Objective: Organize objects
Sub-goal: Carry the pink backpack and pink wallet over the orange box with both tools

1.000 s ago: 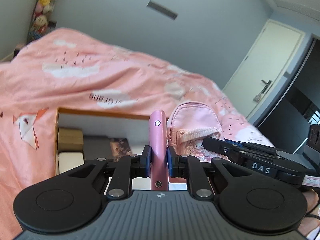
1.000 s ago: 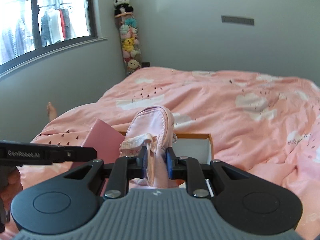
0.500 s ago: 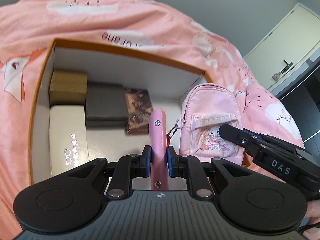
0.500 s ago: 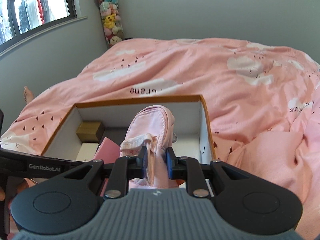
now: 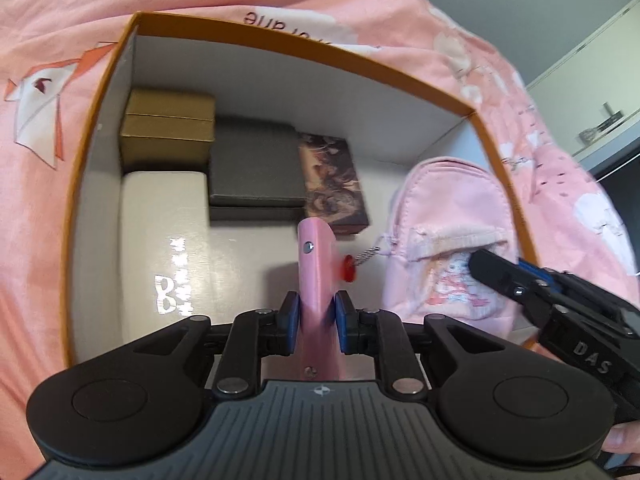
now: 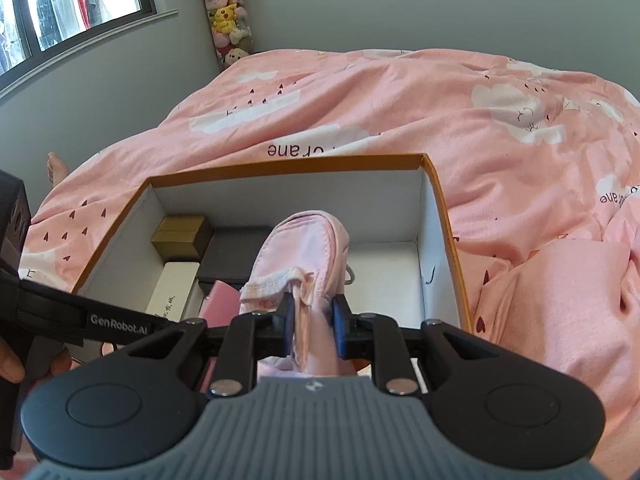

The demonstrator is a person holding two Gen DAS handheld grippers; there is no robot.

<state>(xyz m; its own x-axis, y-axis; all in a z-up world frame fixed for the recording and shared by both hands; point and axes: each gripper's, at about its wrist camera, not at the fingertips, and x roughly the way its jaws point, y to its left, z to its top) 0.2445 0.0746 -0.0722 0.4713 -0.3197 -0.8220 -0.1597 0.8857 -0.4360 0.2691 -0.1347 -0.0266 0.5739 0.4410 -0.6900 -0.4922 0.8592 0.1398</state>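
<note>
An open orange-rimmed box [image 5: 304,46] with white inner walls lies on the pink bed; it also shows in the right wrist view [image 6: 288,164]. My left gripper [image 5: 313,322] is shut on a flat pink case [image 5: 316,268], held on edge inside the box above its bare floor. My right gripper [image 6: 313,322] is shut on a small pink backpack pouch [image 6: 304,252], held over the box's right part; the pouch also shows in the left wrist view [image 5: 452,216], with a red charm [image 5: 349,270] on a chain.
Inside the box lie a gold box [image 5: 168,128], a white case [image 5: 164,236], a dark grey box [image 5: 256,168] and a picture-printed box [image 5: 332,180]. Pink bedding [image 6: 400,112] surrounds the box. A plush-toy column [image 6: 226,20] stands in the far corner.
Both grippers have come down and forward over the box with their loads. The pink case and the pouch now sit lower, within the box walls.
</note>
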